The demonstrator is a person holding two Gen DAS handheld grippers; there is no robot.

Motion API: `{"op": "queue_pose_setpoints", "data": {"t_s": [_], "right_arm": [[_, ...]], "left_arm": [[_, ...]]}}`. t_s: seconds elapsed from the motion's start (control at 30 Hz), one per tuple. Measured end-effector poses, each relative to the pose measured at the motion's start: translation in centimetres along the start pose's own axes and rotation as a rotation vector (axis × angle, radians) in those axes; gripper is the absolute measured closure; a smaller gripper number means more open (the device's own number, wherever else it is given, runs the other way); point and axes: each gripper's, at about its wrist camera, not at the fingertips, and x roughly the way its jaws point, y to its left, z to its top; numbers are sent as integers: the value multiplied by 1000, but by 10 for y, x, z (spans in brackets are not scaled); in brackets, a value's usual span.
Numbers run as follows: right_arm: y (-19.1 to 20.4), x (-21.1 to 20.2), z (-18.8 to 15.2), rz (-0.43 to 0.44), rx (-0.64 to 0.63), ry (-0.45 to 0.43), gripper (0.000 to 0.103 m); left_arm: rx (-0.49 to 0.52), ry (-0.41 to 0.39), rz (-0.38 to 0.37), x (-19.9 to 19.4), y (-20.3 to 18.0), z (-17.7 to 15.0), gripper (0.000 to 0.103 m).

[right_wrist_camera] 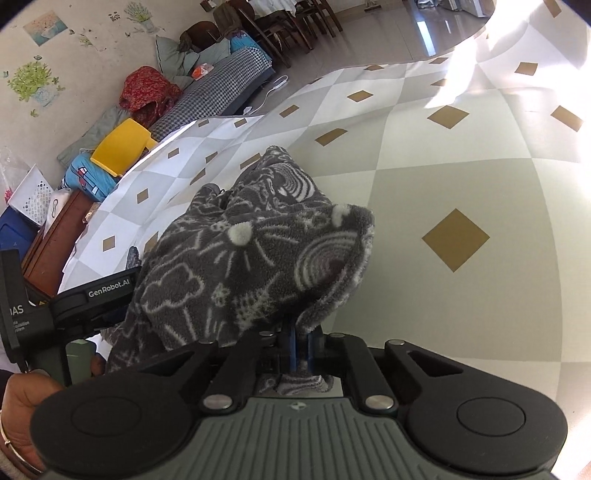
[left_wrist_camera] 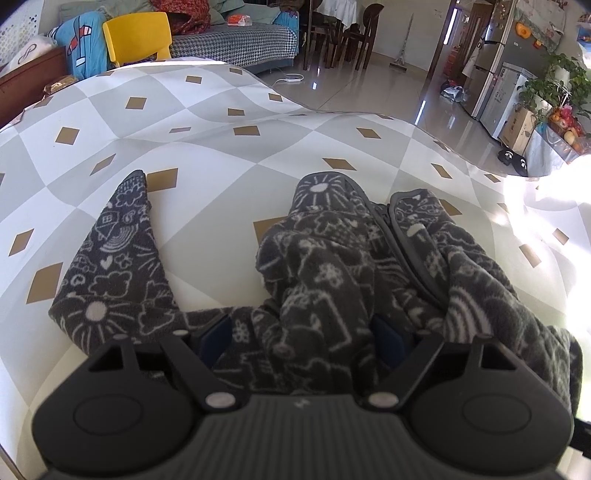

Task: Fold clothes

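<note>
Fleece garment (left_wrist_camera: pixel 325 266): dark grey with white doodle print, crumpled on a table (left_wrist_camera: pixel 221 122) covered in grey-and-white checks with tan diamonds. One part stretches away to the left, the rest is bunched at the centre and right. Left gripper (left_wrist_camera: pixel 304 332): jaws wide, fabric heaped between them, pads not pressing it. Right gripper (right_wrist_camera: pixel 301 350): jaws narrow, clamped on a fold of the fleece, which drapes over its fingers. Yellow chair (left_wrist_camera: pixel 136 35) beyond the table.

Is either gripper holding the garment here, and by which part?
The right gripper is shut on an edge fold of the grey patterned fleece garment. The left gripper is open astride it, not clamped.
</note>
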Motion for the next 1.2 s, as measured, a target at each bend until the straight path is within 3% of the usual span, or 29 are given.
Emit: {"op": "queue_pose_setpoints", "data": {"t_s": [0.37,0.67,0.8,0.9,1.0,1.1,1.17,1.2], "right_arm": [[22,-42,33,42,-8,-229,98],[39,-65,52,58,3,-344,98],[44,-76,58,73,15,-396,98],[46,-81,61,46,18,-429,98],[46,-75,64,-18,20,-420,97],[38,-65,64,-43,56,-360,93],[30,-61,64,-62,86,-314,68],[28,-61,62,-67,89,-308,68]], "left_arm": [[37,-29,35,-4,0,0,17],[65,-45,42,-6,6,-2,13],[94,-84,94,-12,8,-1,12],[133,-114,156,-15,6,1,12],[111,-104,169,-14,12,2,12],[78,-72,145,-11,17,2,12],[72,-68,139,-11,18,1,12],[75,-70,140,-12,18,1,12]]}}
